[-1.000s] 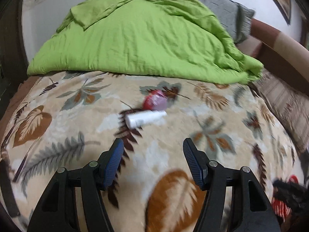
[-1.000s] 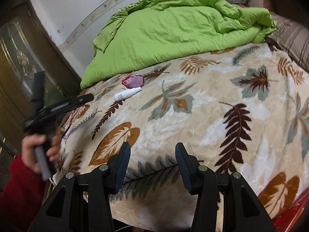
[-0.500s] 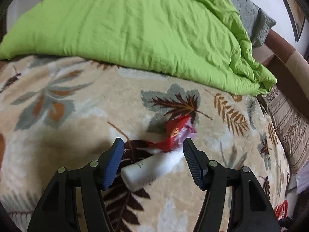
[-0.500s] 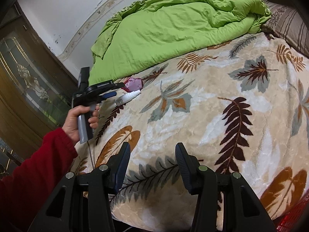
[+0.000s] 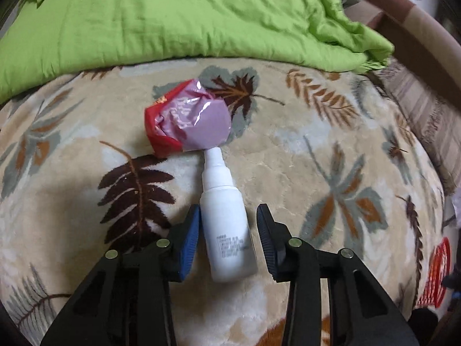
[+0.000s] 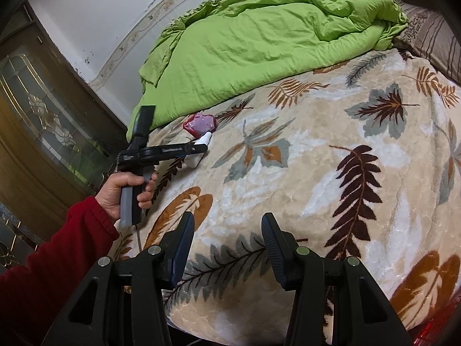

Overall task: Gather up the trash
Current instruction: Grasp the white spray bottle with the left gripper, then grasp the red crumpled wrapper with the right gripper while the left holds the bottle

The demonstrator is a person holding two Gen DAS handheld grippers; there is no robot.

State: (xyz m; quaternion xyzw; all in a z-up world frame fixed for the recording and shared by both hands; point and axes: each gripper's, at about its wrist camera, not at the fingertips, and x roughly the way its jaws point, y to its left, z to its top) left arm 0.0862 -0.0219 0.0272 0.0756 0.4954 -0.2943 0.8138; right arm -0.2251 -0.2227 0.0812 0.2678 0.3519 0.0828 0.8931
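A small white plastic bottle (image 5: 224, 219) lies on the leaf-patterned blanket (image 5: 288, 158), nozzle pointing away toward a crumpled red and purple wrapper (image 5: 188, 122). My left gripper (image 5: 227, 216) is open, its jaws on either side of the bottle's body; the left pad is close to or touching it, the right pad apart. In the right wrist view the left gripper (image 6: 198, 147) sits at the bottle (image 6: 198, 151) beside the wrapper (image 6: 201, 123). My right gripper (image 6: 227, 230) is open and empty above the blanket's near edge.
A bunched green duvet (image 5: 187, 14) lies just beyond the wrapper. A striped pillow (image 6: 432, 34) and the brown bed frame (image 5: 417, 37) are to the right. A red basket (image 5: 435, 276) shows at the far right. A glass-panelled door (image 6: 37, 121) stands left of the bed.
My left gripper has moved forward and turned, so the bottle now lies lengthwise between its open jaws. The right gripper has stayed nearly still.
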